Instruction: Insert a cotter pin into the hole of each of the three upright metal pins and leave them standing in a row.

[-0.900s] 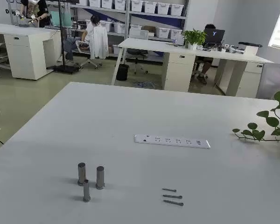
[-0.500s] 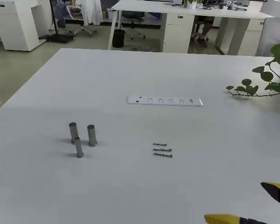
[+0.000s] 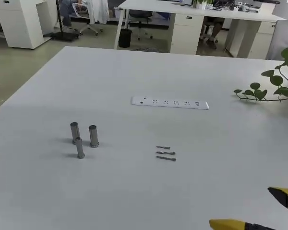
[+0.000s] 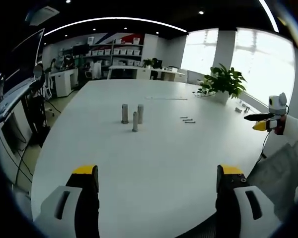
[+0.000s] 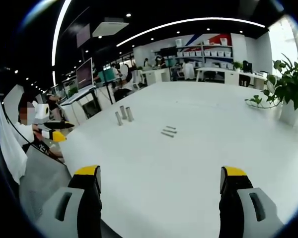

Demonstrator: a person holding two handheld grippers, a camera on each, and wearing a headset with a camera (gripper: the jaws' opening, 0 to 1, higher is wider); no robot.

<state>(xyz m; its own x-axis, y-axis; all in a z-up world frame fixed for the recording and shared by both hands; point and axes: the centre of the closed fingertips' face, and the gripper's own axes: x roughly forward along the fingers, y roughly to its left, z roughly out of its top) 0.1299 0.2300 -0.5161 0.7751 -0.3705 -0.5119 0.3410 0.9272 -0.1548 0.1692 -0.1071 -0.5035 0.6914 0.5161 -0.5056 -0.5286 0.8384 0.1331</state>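
Observation:
Three grey metal pins (image 3: 83,138) stand upright in a tight cluster on the white table (image 3: 134,191), left of centre. Three small cotter pins (image 3: 165,153) lie side by side to their right. My right gripper (image 3: 244,207) shows its yellow tips at the bottom right, open and holding nothing, well short of the cotter pins. In the left gripper view my left gripper (image 4: 158,171) stands open over the near table edge, far from the metal pins (image 4: 133,115) and cotter pins (image 4: 187,119). The right gripper view has the right gripper (image 5: 160,171) open, the metal pins (image 5: 123,115) and cotter pins (image 5: 168,131) ahead.
A white power strip (image 3: 170,103) lies on the table beyond the parts. A trailing green plant (image 3: 273,84) reaches in at the right edge. Desks, chairs and seated people (image 3: 93,9) fill the room behind.
The head camera has tilted down, so everything sits higher in the picture. My right gripper's yellow tips have come into the bottom right corner. The pins and cotter pins have not moved.

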